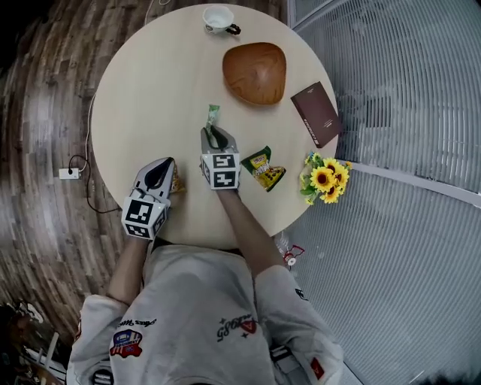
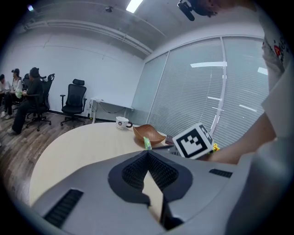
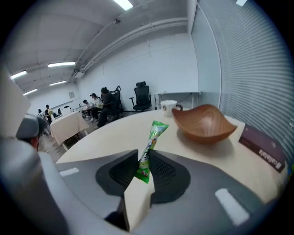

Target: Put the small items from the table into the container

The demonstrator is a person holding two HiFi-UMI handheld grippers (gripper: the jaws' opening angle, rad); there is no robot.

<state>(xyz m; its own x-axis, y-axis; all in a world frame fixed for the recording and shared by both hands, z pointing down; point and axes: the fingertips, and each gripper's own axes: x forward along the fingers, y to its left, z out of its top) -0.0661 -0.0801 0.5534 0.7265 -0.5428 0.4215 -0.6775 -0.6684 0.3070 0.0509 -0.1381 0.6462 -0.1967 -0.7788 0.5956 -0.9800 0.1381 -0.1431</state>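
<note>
A wooden bowl stands at the table's far side. My right gripper is shut on the lower end of a slim green candy packet, which sticks up and forward toward the bowl. A green-and-yellow snack packet lies just right of that gripper. My left gripper rests near the table's front left edge, its pads meeting at the tips with nothing seen between them. A small orange item lies against its right side, mostly hidden.
A white cup stands at the far edge. A dark red book and a bunch of sunflowers lie at the right edge. People sit on office chairs in the room beyond.
</note>
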